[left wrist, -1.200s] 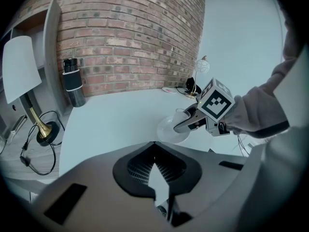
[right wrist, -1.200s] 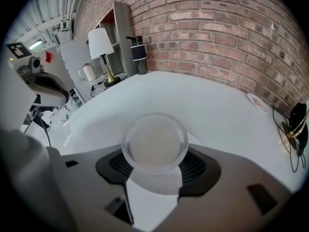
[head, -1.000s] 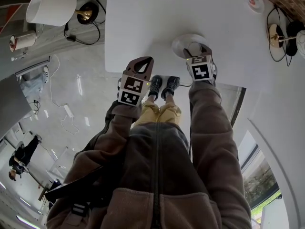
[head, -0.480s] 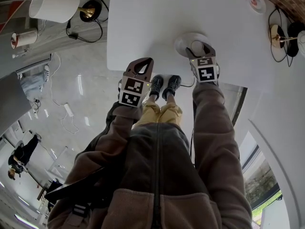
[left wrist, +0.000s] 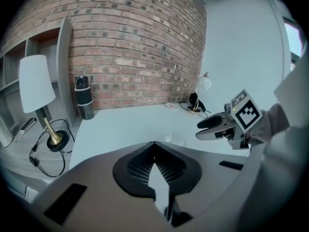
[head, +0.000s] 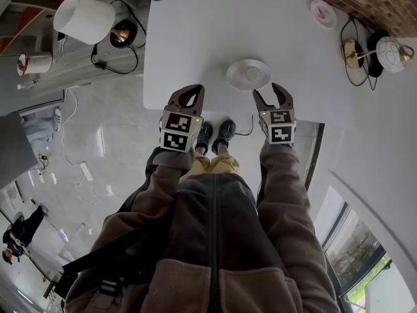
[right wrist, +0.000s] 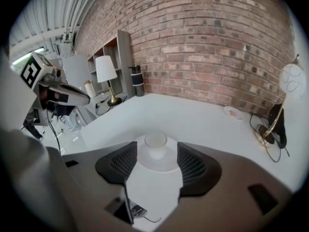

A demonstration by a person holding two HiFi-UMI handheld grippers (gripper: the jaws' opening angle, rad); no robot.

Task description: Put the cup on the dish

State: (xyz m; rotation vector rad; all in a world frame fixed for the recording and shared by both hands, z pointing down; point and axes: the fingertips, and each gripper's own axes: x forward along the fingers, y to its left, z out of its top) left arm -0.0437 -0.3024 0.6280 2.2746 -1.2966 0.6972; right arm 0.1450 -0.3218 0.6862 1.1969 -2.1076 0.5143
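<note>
**Right gripper backs off, cup left sitting on dish**

Right gripper (head: pixel 268 90) has pulled back toward the near edge of the white rectangular table (head: pixel 195 31); half a second ago it was reaching over the dish with the cup between its jaws. Those jaws are now spread wide and hold nothing. In the right gripper view the small pale round cup (head: pixel 251 74) stands upright beyond the jaw tips. It rests at about the middle of the shallow white round dish (head: pixel 233 70). The dish lies close to the table's near edge, just ahead of the gripper and apart from it.

The left gripper (head: pixel 187 91) hovers over the same near edge, toward the table's left corner and well clear of the dish. Its jaws are drawn together at the tips with nothing between them.

By the look of it the placing is done and the step in hand is the release and retreat. The next move seems to call for little. Both grippers should draw away without brushing the dish rim, since a knock so near the table's edge could tip the cup.
</note>
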